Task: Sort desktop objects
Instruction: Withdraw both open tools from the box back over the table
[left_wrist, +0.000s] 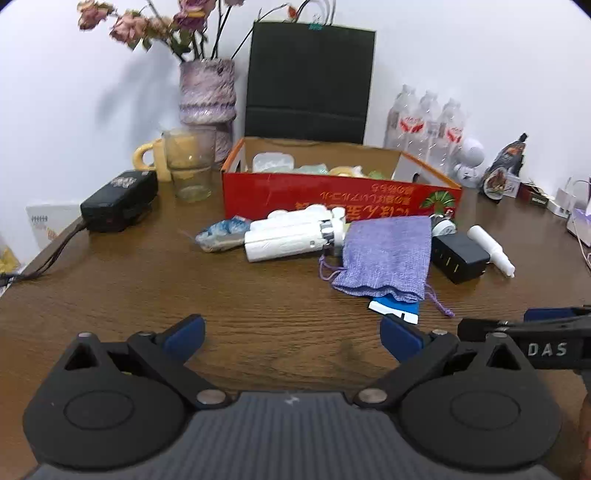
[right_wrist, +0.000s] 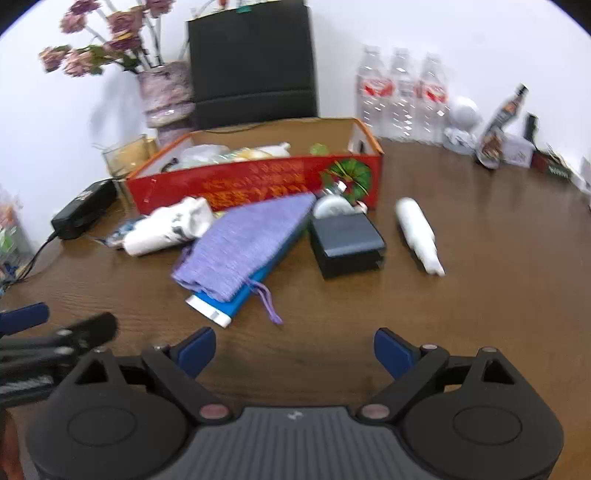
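Note:
A red cardboard box (left_wrist: 332, 192) (right_wrist: 258, 181) holding several items stands at the back of the wooden table. In front of it lie a white folded umbrella (left_wrist: 291, 234) (right_wrist: 170, 225), a blue-white packet (left_wrist: 221, 232), a purple drawstring pouch (left_wrist: 384, 254) (right_wrist: 247, 240) over a blue-white tube (left_wrist: 395, 308) (right_wrist: 221, 306), a black charger (left_wrist: 460, 256) (right_wrist: 345, 243) and a white spray bottle (left_wrist: 489, 249) (right_wrist: 419, 234). My left gripper (left_wrist: 291, 338) is open and empty above the table's front. My right gripper (right_wrist: 295, 349) is open and empty, nearer the pouch.
A vase of dried flowers (left_wrist: 207, 92), a black paper bag (left_wrist: 310, 77), a glass (left_wrist: 188, 166), a yellow mug (left_wrist: 147, 155) and water bottles (left_wrist: 424, 125) stand along the wall. A black power adapter (left_wrist: 118, 201) with cable lies at the left edge. Small clutter sits at the far right (left_wrist: 506, 170).

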